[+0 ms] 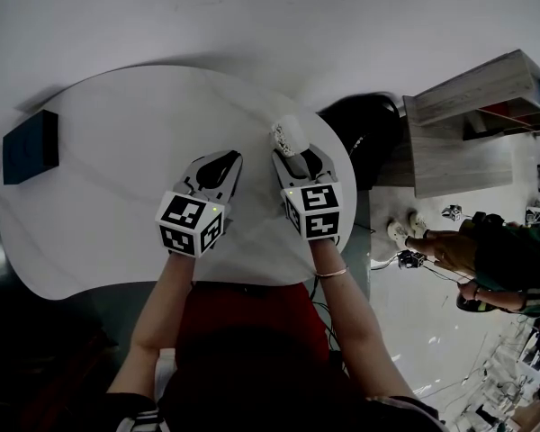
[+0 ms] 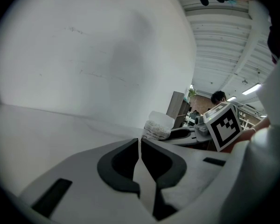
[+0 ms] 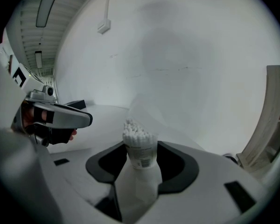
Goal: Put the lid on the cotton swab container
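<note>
Head view: right gripper (image 1: 299,157) pinches the cotton swab container (image 1: 288,136) over the bench (image 1: 117,151) near its right edge. The container's long axis points away from the person. Left gripper (image 1: 223,162) is just beside it on the left. Dark box (image 1: 30,147) sits at the left edge, well apart.

Left gripper view: jaws pressed together, nothing seen between them. Container lies ahead and right. A pale piece (image 2: 162,119) sits just above the swab ends; cannot tell if it is the lid.

Right gripper view: the 2 jaws clamp the lower body, and the swab ends are bare. Likely the left does the capping; nothing stands between.
</note>
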Motion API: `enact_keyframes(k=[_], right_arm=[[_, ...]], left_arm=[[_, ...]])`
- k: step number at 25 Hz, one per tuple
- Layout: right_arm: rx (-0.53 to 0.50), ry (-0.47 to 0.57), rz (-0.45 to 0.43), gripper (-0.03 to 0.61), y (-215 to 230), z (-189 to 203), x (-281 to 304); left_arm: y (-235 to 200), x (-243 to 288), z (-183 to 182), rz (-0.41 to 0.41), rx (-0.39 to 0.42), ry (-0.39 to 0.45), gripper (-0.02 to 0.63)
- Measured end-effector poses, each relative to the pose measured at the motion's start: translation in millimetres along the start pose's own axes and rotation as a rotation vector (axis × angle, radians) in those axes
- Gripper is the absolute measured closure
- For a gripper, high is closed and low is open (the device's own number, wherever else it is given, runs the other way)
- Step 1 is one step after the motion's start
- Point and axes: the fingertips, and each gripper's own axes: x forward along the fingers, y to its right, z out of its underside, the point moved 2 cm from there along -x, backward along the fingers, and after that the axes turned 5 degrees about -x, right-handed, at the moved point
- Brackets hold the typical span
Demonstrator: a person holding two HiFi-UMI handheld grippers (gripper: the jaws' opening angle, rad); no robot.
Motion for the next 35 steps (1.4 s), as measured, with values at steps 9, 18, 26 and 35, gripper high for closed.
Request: enact_keyframes(k=[9,18,26,35], right_arm=[[-0.019,0.040,-0.020,0.373,-9.1,-7.1,-11.4],[-0.014,0.079,-0.058,0.373,-39.4,-11.3,-42.9],[-0.069,0.091,-0.094,0.373,-81.0,-13.5,-68.8],[-0.085,0.113,-0.085,0.373,-114.2,-16.2,-88.5]], left_arm=[[-0.4,-9.7,-8.4,0.001,0.018,0.026,0.586],[10.5,-32.3,-25.4,0.027,0.046,0.082,0.586],[32.6,-62.6,-55.7,0.080,0.108,0.161,0.586],[59.0,-80.8,-79.5,0.177,0.214,0.187,0.587]])
